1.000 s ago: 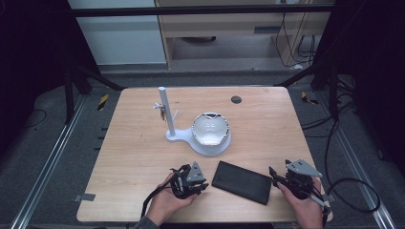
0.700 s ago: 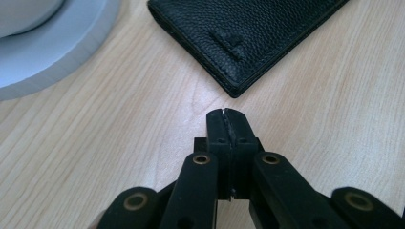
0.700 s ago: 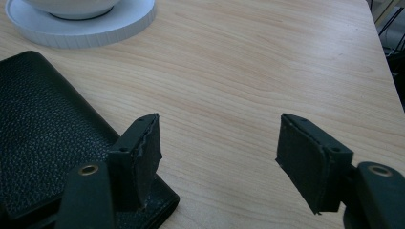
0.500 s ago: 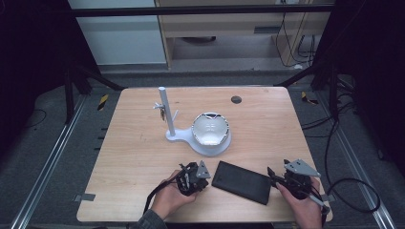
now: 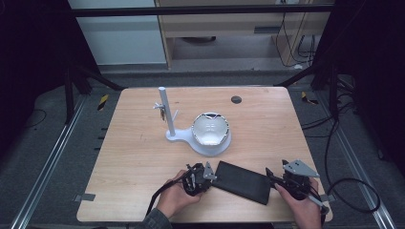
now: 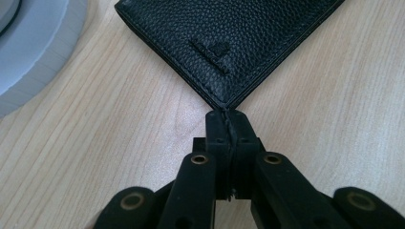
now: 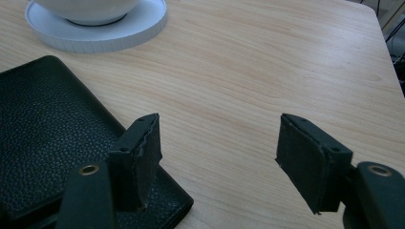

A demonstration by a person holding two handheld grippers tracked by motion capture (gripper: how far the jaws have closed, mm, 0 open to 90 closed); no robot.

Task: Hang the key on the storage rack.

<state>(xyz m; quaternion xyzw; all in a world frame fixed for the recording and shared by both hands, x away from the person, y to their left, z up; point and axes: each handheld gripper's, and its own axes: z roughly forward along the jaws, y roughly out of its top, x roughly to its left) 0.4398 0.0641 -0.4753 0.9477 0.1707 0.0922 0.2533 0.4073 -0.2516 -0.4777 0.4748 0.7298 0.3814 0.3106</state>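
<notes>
Near the surface's (image 5: 143, 143) front edge, the left tool (image 6: 228, 125) sits closed at the black wallet's (image 5: 242, 182) corner; the right tool (image 7: 217, 160) gapes wide at its other end.

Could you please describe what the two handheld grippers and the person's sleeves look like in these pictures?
Both are black two-jaw tools. The left gripper has flat linkage arms with brass-coloured rivets and rough-edged pads; a black cable trails from it. The right gripper has thick, wedge-shaped black pads and the same brass rivets; a grey three-cornered plate sits on top. A grey sleeve cuff shows at the left wrist.
</notes>
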